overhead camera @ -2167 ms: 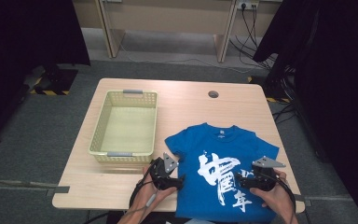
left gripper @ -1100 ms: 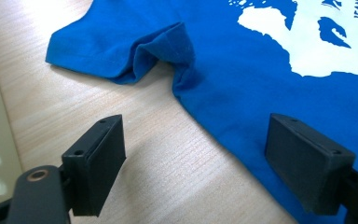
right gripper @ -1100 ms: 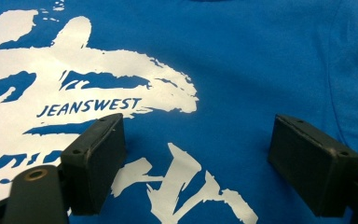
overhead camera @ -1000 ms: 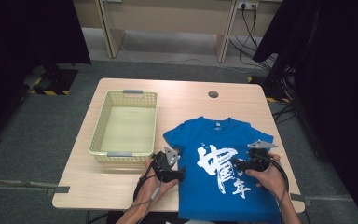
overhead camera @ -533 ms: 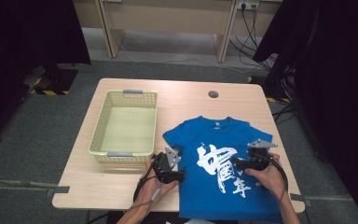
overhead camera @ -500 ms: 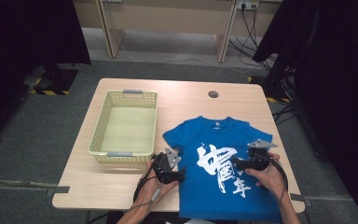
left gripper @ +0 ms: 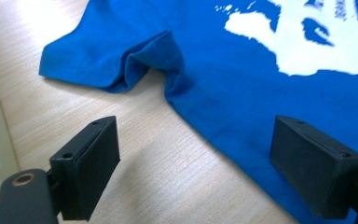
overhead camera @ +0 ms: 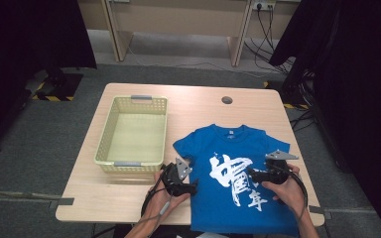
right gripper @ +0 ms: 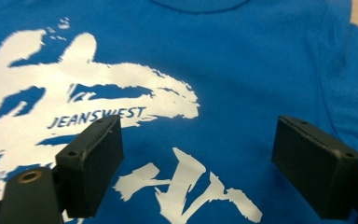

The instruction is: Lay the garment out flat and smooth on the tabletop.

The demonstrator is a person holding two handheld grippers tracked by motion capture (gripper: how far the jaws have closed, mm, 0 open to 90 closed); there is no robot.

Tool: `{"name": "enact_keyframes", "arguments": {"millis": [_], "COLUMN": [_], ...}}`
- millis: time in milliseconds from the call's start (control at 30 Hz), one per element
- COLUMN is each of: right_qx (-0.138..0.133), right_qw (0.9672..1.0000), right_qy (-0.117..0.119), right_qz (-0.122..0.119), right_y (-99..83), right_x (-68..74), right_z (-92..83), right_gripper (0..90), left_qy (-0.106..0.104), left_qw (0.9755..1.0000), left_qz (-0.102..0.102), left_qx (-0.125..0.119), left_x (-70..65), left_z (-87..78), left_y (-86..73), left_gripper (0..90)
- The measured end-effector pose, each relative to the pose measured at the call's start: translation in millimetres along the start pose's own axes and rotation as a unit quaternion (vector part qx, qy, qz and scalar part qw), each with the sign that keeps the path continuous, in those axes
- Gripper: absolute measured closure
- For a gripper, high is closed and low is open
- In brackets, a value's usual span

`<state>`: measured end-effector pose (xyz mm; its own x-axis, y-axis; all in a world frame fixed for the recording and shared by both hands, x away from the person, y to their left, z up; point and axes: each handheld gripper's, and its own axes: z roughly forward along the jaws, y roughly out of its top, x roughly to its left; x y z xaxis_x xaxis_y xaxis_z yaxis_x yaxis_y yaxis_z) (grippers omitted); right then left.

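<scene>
Blue T-shirt [overhead camera: 228,148] lies flat on the table [overhead camera: 198,99]; yellow basket [overhead camera: 106,153] beside it.

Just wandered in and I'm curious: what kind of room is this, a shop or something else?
Probably a lab or test room, not a shop: a lone wooden table ringed by black curtains, cables running to a wall socket, and yellow-black hazard tape on grey carpet.

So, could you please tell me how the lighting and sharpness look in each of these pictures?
High view: the table is evenly lit, the surroundings are dark, and the shirt print is soft. Left gripper view: bright glare washes out the wood at top left, the sleeve fold casts a shadow, and the near pads look slightly soft. Right gripper view: the small lettering is readable, dimmer towards the bottom.
</scene>
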<state>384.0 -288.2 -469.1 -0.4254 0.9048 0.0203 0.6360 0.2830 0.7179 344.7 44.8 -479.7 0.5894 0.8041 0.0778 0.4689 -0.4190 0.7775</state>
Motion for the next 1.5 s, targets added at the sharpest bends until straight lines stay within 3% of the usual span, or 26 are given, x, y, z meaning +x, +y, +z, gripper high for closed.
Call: {"name": "enact_keyframes", "arguments": {"millis": [267,667,1167,1500], "right_qx": [-0.019,-0.039,-0.047,-0.052], "right_qw": [0.9998,0.9989,0.9978,0.9973], "right_qy": [0.006,0.023,0.044,0.050], "right_qz": [-0.009,-0.014,-0.013,-0.017], "right_y": [-2.3,-11.2,-33.2,-39.8], "right_x": [10.3,19.9,31.9,37.9], "right_z": [-12.3,-24.4,-34.1,-39.8], "right_gripper": [13.6,12.4,11.9,12.0], "left_qy": [-0.024,-0.030,-0.033,-0.031], "left_qw": [0.9995,0.9992,0.9994,0.9994], "left_qz": [-0.014,-0.011,-0.014,-0.011], "left_qx": [-0.011,-0.023,-0.003,0.008], "left_x": [0.7,6.8,16.9,19.3], "left_z": [-11.4,-25.6,-37.8,-41.6], "left_y": [0.1,-10.9,-31.8,-37.6], "left_gripper": [12.1,11.8,11.2,10.3]}}
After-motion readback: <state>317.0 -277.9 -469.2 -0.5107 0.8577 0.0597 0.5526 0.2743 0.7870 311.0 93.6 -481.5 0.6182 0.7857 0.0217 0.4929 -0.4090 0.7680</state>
